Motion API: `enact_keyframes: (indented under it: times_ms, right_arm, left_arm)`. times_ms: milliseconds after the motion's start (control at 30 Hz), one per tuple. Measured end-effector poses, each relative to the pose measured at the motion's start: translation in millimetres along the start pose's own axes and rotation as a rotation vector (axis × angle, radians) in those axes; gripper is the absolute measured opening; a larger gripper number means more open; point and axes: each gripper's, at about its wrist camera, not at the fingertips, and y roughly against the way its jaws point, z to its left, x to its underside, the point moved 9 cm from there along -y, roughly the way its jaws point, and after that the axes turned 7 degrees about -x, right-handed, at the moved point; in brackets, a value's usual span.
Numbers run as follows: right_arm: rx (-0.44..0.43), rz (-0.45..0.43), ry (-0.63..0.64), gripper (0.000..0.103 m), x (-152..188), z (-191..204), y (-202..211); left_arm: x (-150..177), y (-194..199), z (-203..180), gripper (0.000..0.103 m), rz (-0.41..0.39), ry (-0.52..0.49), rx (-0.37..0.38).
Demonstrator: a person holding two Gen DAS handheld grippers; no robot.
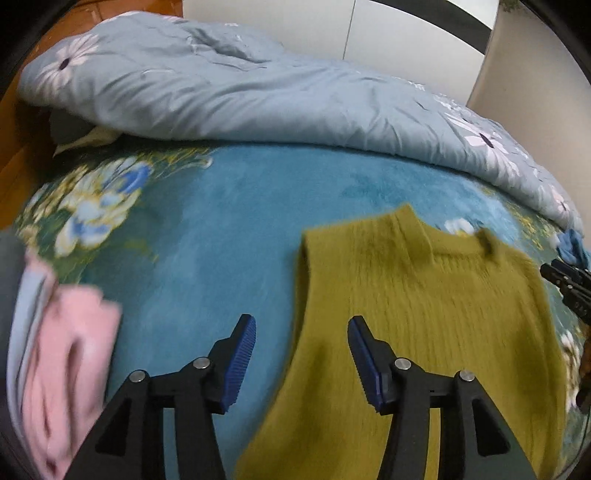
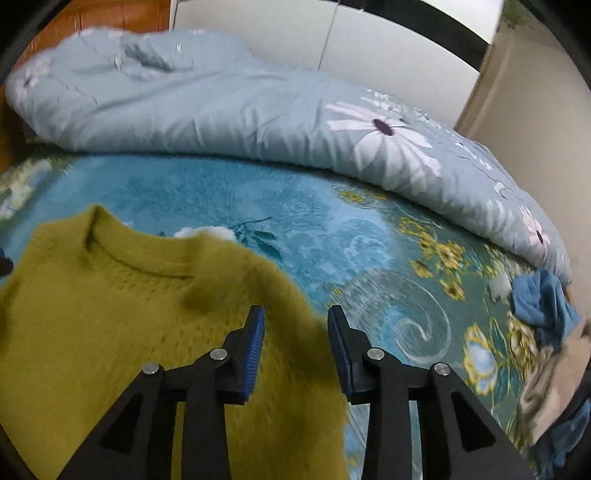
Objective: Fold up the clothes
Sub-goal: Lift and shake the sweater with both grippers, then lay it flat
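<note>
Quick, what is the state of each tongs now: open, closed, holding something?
Left tongs: open, holding nothing, over the left edge of the green sweater.
Right tongs: open, holding nothing, over the sweater's right edge.

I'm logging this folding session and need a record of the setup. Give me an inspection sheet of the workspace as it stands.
Surface: teal floral blanket spread over a bed.
Job's things: olive-green knit sweater lying flat, collar towards the duvet.
Clutter: folded pink garment at left; crumpled blue cloth and a blurred beige item at right.
Grippers: left gripper open, over the sweater's left edge; right gripper open, over its right edge; neither holds anything.
Cables: nothing seen.
Surroundings: pale blue daisy-print duvet bunched along the far side; white wall panels behind; wooden surface at upper left.
</note>
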Motion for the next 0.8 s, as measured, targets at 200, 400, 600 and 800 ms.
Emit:
enact_keyframes:
  times_ms: [200, 400, 600, 800]
  right_arm:
    - [-0.108, 0.009, -0.057, 0.047, 87, -15, 55]
    - [-0.211, 0.036, -0.133, 0.049, 183, -26, 106]
    - [-0.308, 0.029, -0.263, 0.05, 245, -13, 132]
    - [-0.416, 0.037, -0.322, 0.05, 257, 13, 146]
  left_arm:
    - [79, 53, 31, 0.059, 0.007, 0.071, 0.025]
    - [172, 84, 42, 0.06, 0.025, 0.099, 0.034]
    - [218, 94, 37, 0.061, 0.036, 0.151, 0.049]
    - [233, 113, 18, 0.061, 0.039, 0.152, 0.103]
